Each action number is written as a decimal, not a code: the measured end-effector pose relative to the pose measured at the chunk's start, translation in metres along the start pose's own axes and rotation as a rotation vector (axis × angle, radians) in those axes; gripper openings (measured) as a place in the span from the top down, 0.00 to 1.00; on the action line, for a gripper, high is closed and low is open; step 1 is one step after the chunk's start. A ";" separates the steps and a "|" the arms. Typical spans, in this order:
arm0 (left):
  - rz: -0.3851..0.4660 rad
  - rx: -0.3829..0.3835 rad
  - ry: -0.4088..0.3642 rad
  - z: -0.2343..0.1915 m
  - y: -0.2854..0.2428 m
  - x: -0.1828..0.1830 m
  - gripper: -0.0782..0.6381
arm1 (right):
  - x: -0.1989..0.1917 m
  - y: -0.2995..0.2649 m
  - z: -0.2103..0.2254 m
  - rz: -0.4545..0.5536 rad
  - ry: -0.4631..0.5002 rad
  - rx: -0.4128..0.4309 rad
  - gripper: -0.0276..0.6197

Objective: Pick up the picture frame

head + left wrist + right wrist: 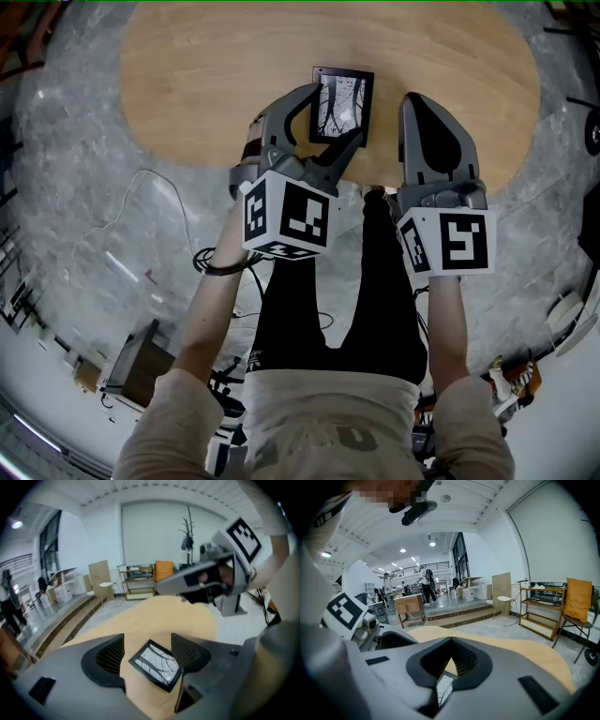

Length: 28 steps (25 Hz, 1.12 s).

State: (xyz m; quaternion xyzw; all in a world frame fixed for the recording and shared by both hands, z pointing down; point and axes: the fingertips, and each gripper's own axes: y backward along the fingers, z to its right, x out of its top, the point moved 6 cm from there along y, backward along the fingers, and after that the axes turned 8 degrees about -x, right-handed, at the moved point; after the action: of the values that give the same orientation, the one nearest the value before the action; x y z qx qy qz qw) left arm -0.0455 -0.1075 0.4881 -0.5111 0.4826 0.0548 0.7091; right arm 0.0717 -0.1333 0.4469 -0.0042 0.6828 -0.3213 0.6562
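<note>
The picture frame point(342, 105) lies flat on the oval wooden worktop point(216, 75). The left gripper point(336, 114) has its jaws open around the frame, and one jaw covers the frame's near corner, so I cannot tell whether that jaw touches it. The right gripper point(417, 108) is just beside the frame with its jaws closed on nothing; its own view shows only a sliver of the frame beneath the joined tips.

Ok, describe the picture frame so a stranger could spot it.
Look at the oval wooden table on the grey floor. Towards its edge nearest the person lies the picture frame, flat, with a black border round a pale print of bare branches. It is the only thing lying on the tabletop.
</note>
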 end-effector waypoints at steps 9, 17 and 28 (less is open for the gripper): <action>-0.345 -0.287 -0.238 0.066 -0.051 -0.072 0.47 | -0.030 0.008 -0.004 -0.087 0.041 0.032 0.95; -0.481 -0.375 -0.186 0.086 -0.073 -0.106 0.38 | -0.043 0.007 -0.009 -0.123 0.025 0.057 0.95; -0.530 -0.399 -0.203 0.092 -0.081 -0.121 0.37 | -0.052 0.008 -0.019 -0.144 0.004 0.090 0.95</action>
State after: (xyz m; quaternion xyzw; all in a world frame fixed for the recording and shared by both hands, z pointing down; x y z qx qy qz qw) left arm -0.0050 -0.0241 0.6333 -0.7391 0.2397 0.0123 0.6294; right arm 0.0650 -0.0968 0.4887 -0.0234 0.6669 -0.3980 0.6294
